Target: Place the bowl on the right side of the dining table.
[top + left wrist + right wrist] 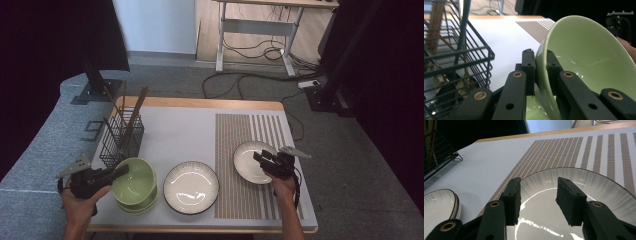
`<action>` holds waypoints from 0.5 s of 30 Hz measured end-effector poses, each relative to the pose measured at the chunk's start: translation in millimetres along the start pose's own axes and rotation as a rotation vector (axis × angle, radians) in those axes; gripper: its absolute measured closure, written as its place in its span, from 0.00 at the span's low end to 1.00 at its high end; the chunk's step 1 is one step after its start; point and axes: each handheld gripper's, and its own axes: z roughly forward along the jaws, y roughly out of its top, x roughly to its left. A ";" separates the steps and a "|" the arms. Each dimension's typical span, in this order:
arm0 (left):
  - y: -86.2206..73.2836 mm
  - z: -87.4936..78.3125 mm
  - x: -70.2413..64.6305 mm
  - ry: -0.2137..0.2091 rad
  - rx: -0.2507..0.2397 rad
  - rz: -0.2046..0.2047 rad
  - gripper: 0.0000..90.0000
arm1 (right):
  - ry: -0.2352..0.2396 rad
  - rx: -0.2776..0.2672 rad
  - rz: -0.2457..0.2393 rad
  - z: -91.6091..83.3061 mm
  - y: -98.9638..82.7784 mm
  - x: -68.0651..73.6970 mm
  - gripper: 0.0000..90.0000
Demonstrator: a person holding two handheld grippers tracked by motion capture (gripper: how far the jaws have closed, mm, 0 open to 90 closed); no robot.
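I am holding the left gripper (119, 172) at the lower left of the high view, and its jaws are pinching the rim of the top green bowl (134, 181). In the left gripper view one jaw is sitting outside the bowl wall (584, 50) and the other inside, both pressed against it with only the wall's thickness between them, so the tool is clamped narrow on the bowl. The bowl is tilting in that view, its open side facing right. It is resting on at least one more green bowl beneath it, near the lower left corner of the table (180, 130). Just above the bowls in the high view, a black wire basket (121, 137) is standing with brown sticks (136, 112) leaning out of it.

I am keeping the right gripper (261, 156) at the right of the high view, over the near edge of the small white plate (250, 161). In the right gripper view its jaws are standing moderately apart above the plate's glossy face (584, 180), gripping nothing; I cannot tell whether the tips are touching the plate. That plate is lying on the striped mat (240, 130). A larger white plate (191, 187) is sitting between the bowls and the mat, at lower centre.
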 end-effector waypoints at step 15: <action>-0.3 3.9 -3.3 0.011 -0.019 -0.004 0.91 | 0.089 -0.026 -0.036 0.4 7.9 23.8 0.60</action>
